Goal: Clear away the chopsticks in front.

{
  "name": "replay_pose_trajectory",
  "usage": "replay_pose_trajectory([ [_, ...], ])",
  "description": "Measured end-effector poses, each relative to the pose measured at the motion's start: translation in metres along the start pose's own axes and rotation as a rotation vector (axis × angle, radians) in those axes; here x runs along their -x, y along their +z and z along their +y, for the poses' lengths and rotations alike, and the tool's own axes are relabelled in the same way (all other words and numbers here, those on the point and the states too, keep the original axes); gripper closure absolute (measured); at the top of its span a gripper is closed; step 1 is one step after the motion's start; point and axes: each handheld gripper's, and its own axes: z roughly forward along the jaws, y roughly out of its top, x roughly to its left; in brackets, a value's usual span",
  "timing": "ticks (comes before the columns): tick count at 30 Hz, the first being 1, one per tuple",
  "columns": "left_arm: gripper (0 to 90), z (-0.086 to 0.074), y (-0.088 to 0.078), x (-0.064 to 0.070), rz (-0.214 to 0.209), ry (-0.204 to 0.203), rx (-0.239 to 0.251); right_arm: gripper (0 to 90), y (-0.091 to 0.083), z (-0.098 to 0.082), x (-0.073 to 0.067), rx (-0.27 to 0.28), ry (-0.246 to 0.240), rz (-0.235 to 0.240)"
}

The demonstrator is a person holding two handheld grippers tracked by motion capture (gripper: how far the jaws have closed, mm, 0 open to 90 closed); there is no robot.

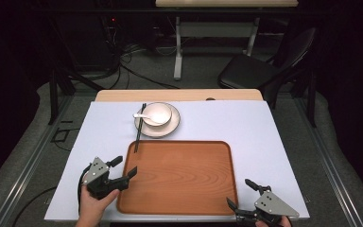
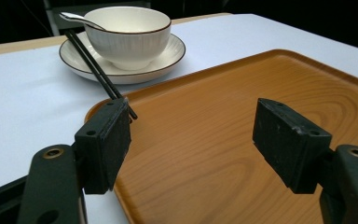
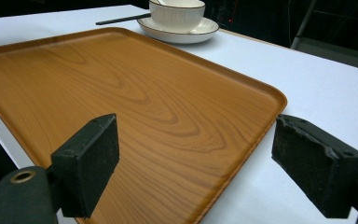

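The wooden tray (image 1: 179, 177) is lying flat on the white-covered worktop (image 1: 246, 123), its long axis running across the person from left to right, and both claws are flanking its near corners. The left claw (image 1: 123, 168) is hanging at the near-left corner with its jaws standing wide apart and nothing between them; in the left gripper view the tray's left rim (image 2: 121, 196) is passing just inside the left jaw. The right claw (image 1: 240, 195) is sitting at the near-right corner, likewise spread wide and gripping nothing, with the near-right corner of the tray (image 3: 275, 100) lying between its jaws ahead. Beyond the tray's far-left corner a bowl (image 1: 157, 113) with a spoon (image 1: 142, 116) is resting on a plate (image 1: 168, 126), and chopsticks (image 1: 139, 127) are slanting from the plate onto the tray's far rim. That tableware is lying forward of the left claw, which is judged the nearer.
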Motion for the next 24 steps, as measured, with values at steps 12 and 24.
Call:
replay_pose_trajectory([
  [12, 34.0, 0.019, 0.010, -0.012, 0.072, -0.044, -0.079, 14.4, 0.000, 0.000, -0.003, -0.003, -0.006, 0.008],
  [24, 34.9, 0.055, 0.030, -0.038, 0.137, -0.114, -0.121, 14.4, -0.002, 0.000, -0.002, 0.002, -0.001, 0.013],
])
